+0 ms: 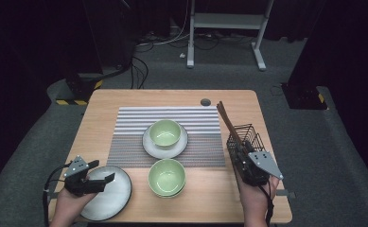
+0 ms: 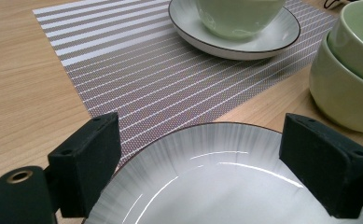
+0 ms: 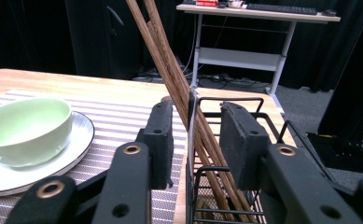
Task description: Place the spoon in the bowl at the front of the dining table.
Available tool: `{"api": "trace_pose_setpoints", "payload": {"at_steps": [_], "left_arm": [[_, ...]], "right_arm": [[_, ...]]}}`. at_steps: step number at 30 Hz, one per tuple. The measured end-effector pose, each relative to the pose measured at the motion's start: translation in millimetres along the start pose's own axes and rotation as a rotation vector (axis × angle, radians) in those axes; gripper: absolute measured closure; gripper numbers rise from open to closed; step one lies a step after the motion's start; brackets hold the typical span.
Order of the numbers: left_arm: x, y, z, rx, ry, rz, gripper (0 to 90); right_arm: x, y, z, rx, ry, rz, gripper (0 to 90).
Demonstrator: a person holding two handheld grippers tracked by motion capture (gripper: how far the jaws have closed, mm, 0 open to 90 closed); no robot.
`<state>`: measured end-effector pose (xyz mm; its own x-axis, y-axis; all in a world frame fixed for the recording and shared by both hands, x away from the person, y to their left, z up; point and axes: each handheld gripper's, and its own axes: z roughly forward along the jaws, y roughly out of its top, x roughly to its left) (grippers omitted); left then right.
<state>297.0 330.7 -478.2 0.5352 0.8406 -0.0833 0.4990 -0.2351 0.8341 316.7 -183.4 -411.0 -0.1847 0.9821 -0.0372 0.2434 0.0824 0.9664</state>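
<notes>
The right gripper (image 3: 195, 140) is partly open around brown wooden chopsticks (image 3: 170, 70) in a black wire basket (image 3: 226, 186) at the table's right edge. The left gripper (image 2: 200, 154) is wide open over a round shiny plate (image 2: 207, 186).

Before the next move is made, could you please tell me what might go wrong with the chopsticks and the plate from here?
The right gripper straddles both the chopsticks and the wire basket rim, so closing and lifting could catch the wire and tip the basket. The long leaning chopsticks could also swing toward the bowl on the saucer. The left gripper spans the glossy plate, which may slip or knock the stacked bowls close beside it.
</notes>
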Motion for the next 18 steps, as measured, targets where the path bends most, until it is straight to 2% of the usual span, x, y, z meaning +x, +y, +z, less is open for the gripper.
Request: {"api": "trace_pose_setpoints", "payload": {"at_steps": [7, 18], "left_arm": [[0.2, -0.1, -0.4, -0.001, 0.002, 0.001, 13.3], [0.2, -0.2, -0.5, -0.001, 0.004, 0.001, 13.4]], "right_arm": [[-0.3, 0.3, -2.8, -0.022, -0.002, -0.010, 73.5], [1.5, 1.0, -4.6, -0.023, 0.002, -0.018, 84.0]]}}
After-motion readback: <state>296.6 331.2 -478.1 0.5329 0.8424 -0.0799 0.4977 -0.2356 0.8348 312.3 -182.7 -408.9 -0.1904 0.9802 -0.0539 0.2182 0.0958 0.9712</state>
